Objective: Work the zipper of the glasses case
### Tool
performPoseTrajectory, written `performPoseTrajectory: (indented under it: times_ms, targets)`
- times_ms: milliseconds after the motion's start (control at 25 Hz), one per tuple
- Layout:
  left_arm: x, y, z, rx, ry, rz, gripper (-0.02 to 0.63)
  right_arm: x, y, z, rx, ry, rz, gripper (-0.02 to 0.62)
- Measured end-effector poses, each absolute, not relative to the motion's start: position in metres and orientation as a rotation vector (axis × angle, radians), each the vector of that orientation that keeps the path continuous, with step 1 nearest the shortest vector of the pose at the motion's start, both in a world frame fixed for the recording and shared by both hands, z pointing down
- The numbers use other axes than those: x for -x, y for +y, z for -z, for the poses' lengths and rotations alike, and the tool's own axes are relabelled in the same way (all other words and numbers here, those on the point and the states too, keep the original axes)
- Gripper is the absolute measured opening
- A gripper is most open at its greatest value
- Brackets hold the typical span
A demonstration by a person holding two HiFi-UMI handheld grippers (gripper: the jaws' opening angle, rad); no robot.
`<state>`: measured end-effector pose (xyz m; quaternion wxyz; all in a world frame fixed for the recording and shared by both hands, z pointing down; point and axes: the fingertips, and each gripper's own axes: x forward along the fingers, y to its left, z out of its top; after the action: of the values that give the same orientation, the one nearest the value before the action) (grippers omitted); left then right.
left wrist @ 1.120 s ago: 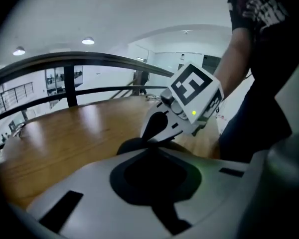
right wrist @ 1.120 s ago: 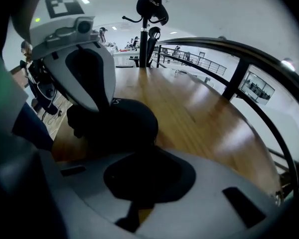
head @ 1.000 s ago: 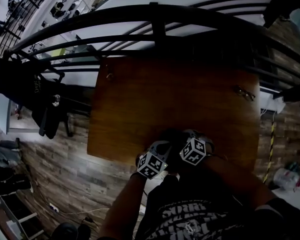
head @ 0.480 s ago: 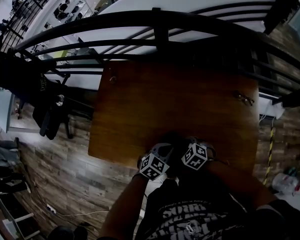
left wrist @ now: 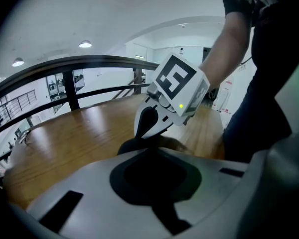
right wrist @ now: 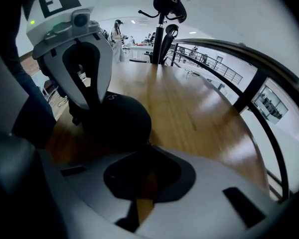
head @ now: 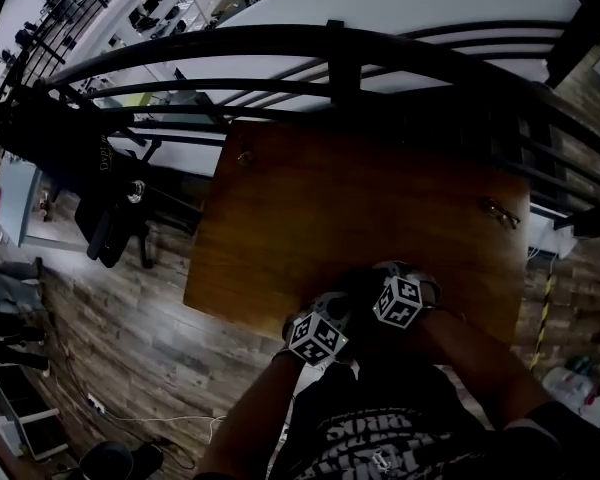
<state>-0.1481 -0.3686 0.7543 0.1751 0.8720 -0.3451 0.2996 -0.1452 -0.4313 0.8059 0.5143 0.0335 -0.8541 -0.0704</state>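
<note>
A dark, rounded glasses case (right wrist: 120,119) lies at the near edge of the wooden table (head: 360,198), between my two grippers. My left gripper (left wrist: 149,151) is shut on one end of the case (left wrist: 132,144); from the right gripper view its fingers (right wrist: 87,101) come down on the case's left side. My right gripper (right wrist: 147,148) is shut at the case's near rim, where a small zipper pull shows at its tips. In the head view the left gripper (head: 335,313) and right gripper (head: 375,290) sit close together over the dark case (head: 355,283).
A pair of glasses (head: 500,211) lies near the table's far right corner. A small object (head: 243,155) sits at the far left corner. A black railing (head: 330,43) runs just behind the table. A wood-plank floor (head: 130,318) lies to the left.
The right gripper has rolled slightly about its own axis while staying on the case. The left gripper has kept still. The head camera has shifted a little.
</note>
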Motion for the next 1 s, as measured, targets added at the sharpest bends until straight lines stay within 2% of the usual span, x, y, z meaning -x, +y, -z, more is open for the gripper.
performPoseTrajectory:
  times_ms: [200,600,840,1000]
  targets:
    - [0.179,-0.37,-0.725,-2.223,-1.227,-0.584,0.008,0.117,-0.423,-0.805,-0.217,-2.024,-0.042,-0.002]
    - [0.216,-0.294,-0.746,-1.892,-1.283,-0.588,0.008,0.105,-0.306,-0.808,-0.098,-1.928,-0.246,-0.002]
    - [0.203,-0.277,-0.752,-1.964,-1.254,-0.532,0.008,0.117,-0.266,-0.802,-0.098,-1.954,-0.394,-0.002]
    - [0.189,-0.293,-0.748,-2.051,-1.292,-0.611,0.008,0.121,-0.236,-0.796,-0.042,-1.982,-0.371,-0.002]
